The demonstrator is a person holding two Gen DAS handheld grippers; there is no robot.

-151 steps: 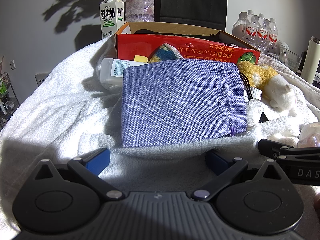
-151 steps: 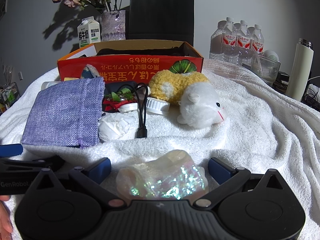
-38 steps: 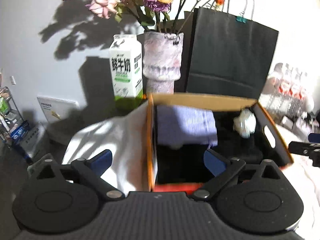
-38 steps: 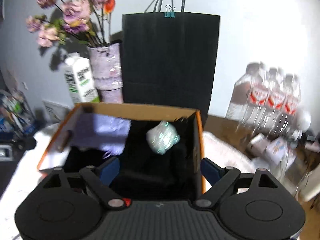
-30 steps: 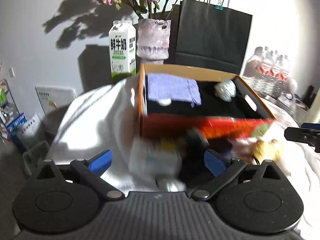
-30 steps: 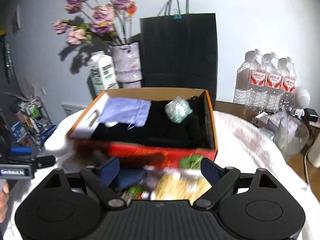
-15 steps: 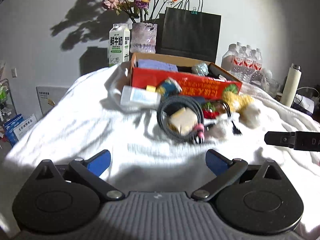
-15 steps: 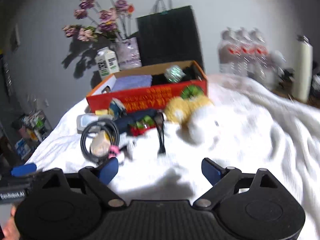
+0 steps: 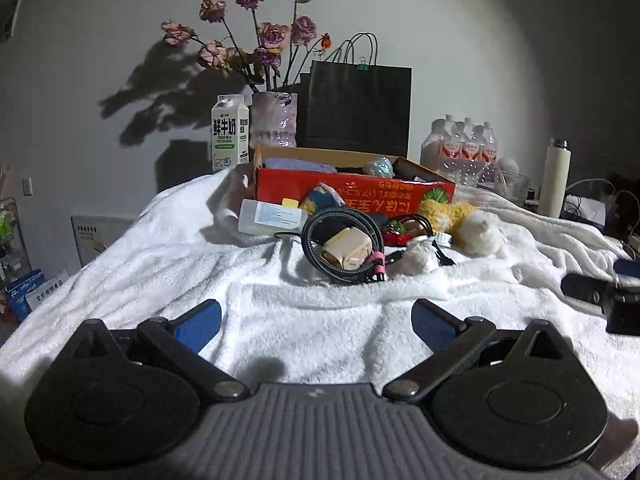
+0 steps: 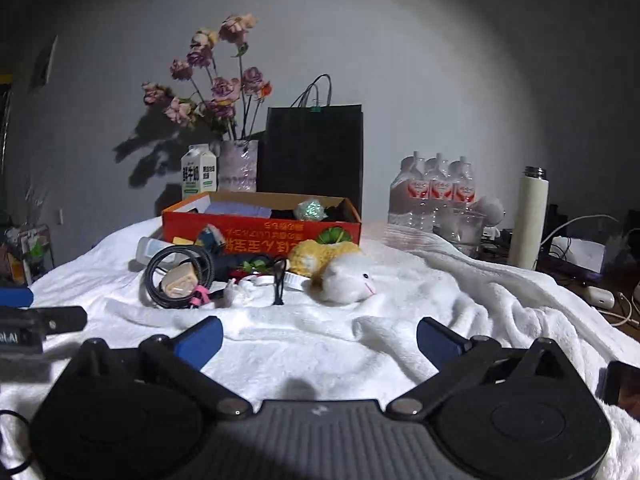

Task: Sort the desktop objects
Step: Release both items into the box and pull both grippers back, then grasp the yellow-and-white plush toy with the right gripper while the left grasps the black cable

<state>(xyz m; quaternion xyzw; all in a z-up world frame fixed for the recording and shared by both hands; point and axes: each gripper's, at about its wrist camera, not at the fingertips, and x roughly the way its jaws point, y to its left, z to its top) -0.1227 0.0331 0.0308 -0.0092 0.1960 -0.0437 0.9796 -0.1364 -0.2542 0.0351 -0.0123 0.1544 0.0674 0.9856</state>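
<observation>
Left gripper (image 9: 316,318) jaws wide, nothing between them, over bare white towel (image 9: 160,248) near the front edge of the bench. Right gripper (image 10: 318,334) likewise wide and holding nothing, front edge, beside the left one. Red cardboard box (image 9: 352,196) sits toward the back edge, open top; purple pouch (image 9: 298,166) lies in its left part, iridescent crumpled ball (image 9: 378,167) in its right part. Loose items cluster just in front of the box: clear flat bottle (image 9: 272,218) at left against the box wall, coiled black cable (image 9: 344,250) with a beige charger (image 9: 346,254) inside the loop, white crumpled wad (image 9: 420,256) just right of the coil, yellow-white plush toy (image 10: 340,268) at right, touching the box front. Small red-green item (image 10: 250,268) and a white cap (image 10: 294,280) between coil and plush, details too small to tell. Behind the box: milk carton (image 9: 230,138), vase with dried roses (image 9: 274,120), black paper bag (image 9: 358,108). Water bottle pack (image 10: 434,194) and white thermos (image 10: 530,218) at back right.
</observation>
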